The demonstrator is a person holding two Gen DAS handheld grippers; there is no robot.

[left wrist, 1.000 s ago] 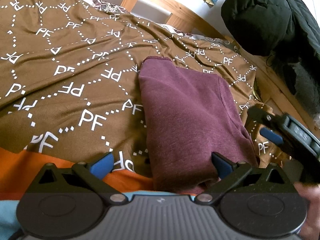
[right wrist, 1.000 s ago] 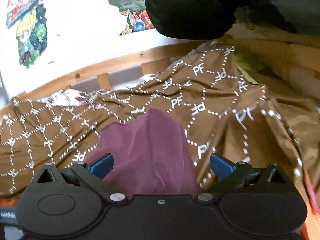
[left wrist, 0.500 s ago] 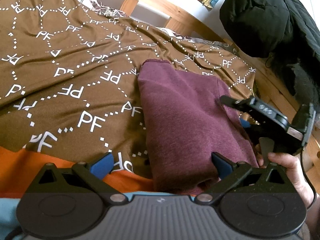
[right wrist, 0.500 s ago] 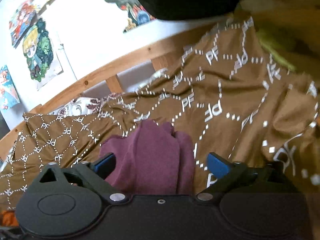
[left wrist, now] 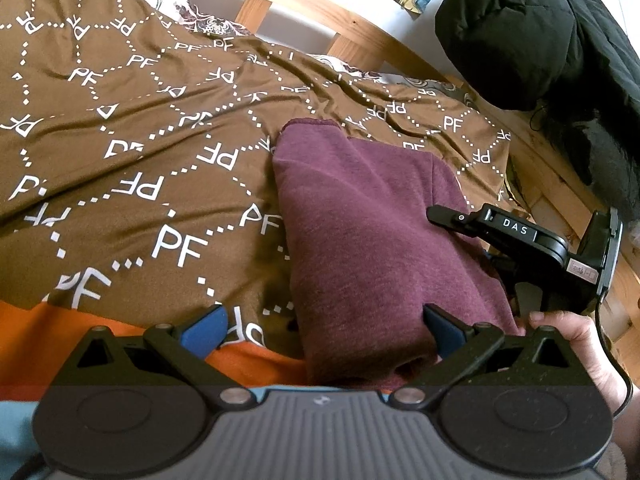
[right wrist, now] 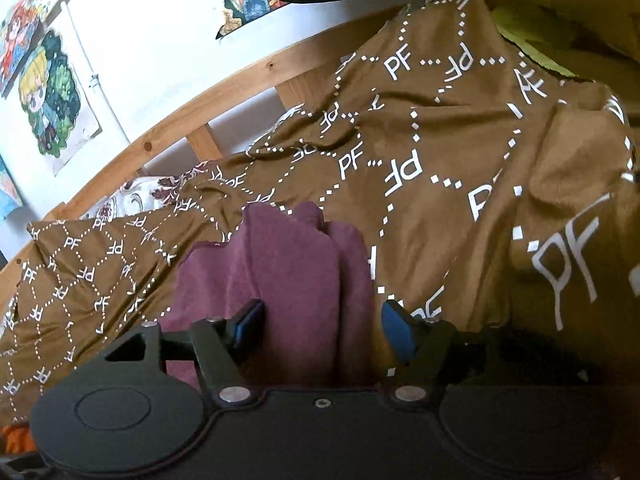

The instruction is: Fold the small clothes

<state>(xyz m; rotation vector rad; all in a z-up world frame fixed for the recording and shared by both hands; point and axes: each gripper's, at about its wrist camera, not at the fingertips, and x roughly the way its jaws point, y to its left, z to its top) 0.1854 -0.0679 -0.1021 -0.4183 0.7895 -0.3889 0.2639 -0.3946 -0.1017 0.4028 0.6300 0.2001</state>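
A folded maroon garment (left wrist: 372, 240) lies on the brown patterned bedspread (left wrist: 132, 160). My left gripper (left wrist: 324, 324) is open; its right blue pad (left wrist: 440, 326) presses on the garment's near edge and its left pad hangs over the bedspread. The right gripper's black body (left wrist: 540, 244) shows at the garment's right edge, held by a hand (left wrist: 572, 344). In the right wrist view the right gripper (right wrist: 324, 324) is partly closed around a bunched edge of the garment (right wrist: 296, 272), jaws still apart.
A wooden bed rail (left wrist: 360, 36) runs along the far side. A black jacket (left wrist: 532, 32) hangs at the back right. Orange fabric (left wrist: 36, 340) lies at the near left. Posters (right wrist: 52, 96) hang on the white wall.
The right gripper moved in onto the garment's right edge and its jaws narrowed around the cloth. The left gripper stayed in place, open.
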